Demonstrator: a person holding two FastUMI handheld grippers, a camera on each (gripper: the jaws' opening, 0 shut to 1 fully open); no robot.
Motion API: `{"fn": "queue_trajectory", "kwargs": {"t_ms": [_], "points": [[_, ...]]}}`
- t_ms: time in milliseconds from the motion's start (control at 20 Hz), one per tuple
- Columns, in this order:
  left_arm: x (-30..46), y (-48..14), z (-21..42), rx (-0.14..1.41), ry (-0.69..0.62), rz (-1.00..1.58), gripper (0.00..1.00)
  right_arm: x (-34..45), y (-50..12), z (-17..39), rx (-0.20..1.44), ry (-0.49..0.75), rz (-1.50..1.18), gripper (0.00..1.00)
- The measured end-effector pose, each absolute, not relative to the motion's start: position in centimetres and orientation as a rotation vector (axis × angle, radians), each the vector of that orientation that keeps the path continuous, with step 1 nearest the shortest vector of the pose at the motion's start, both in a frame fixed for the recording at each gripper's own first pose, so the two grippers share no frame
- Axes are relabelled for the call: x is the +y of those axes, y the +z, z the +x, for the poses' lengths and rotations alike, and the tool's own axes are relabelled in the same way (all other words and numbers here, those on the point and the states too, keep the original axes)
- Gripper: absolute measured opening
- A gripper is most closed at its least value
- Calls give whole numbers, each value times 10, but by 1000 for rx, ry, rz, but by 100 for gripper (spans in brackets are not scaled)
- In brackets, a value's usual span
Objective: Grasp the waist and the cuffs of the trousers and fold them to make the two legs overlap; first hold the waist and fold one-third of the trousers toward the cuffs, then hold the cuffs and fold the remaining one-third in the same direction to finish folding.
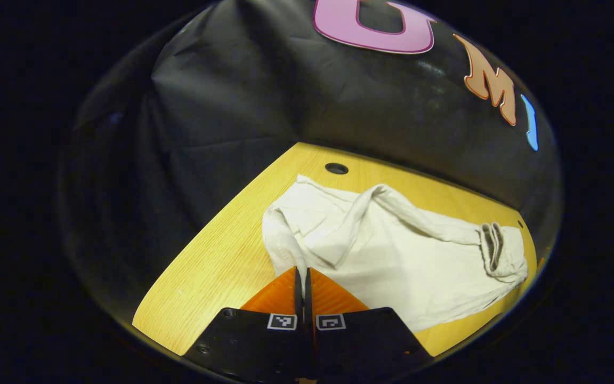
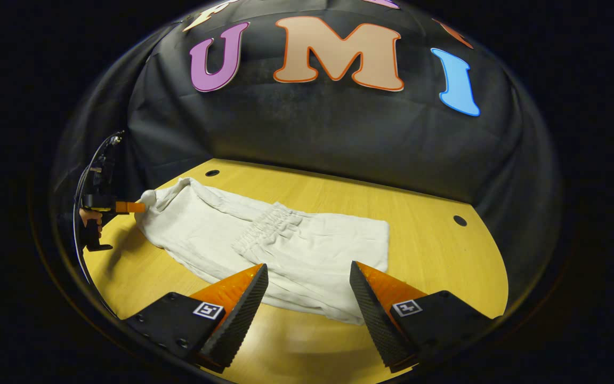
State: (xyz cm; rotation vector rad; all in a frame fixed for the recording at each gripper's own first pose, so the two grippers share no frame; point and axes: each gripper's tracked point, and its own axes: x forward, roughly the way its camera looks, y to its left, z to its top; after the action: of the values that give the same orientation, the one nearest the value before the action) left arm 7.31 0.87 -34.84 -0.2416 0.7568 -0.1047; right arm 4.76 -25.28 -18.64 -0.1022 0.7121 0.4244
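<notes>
Pale trousers [image 2: 264, 245] lie across the yellow wooden table [image 2: 435, 256], already folded part way, with the gathered elastic waist [image 2: 264, 226] resting on top near the middle of the cloth. The black cloth wall [image 2: 339, 133] curves close behind the table's far edge, and two round holes sit in the tabletop, one [image 2: 212, 173] just beyond the far left end of the trousers, the other [image 2: 460, 220] off to the right on bare wood. In the left gripper view, the left gripper [image 1: 303, 277] has its fingers pressed together on the near edge of the trousers [image 1: 392, 256], pinching a fold of cloth there; the right gripper view shows it at the far left, a bunch of fabric caught at its tip. The right gripper [image 2: 308, 277] hovers over the near edge with its jaws spread wide, holding nothing, bare table beneath it.
</notes>
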Motion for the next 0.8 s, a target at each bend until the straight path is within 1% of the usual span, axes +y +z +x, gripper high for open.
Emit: {"fn": "queue_trajectory", "kwargs": {"t_ms": [400,800], "points": [[-72,-255,97,623,-221,-247,0,-306,-167,44,677,396,-51,99],[-156,-190,108,542,-339,-247,0,-364,-156,35,663,338,0,99]]}}
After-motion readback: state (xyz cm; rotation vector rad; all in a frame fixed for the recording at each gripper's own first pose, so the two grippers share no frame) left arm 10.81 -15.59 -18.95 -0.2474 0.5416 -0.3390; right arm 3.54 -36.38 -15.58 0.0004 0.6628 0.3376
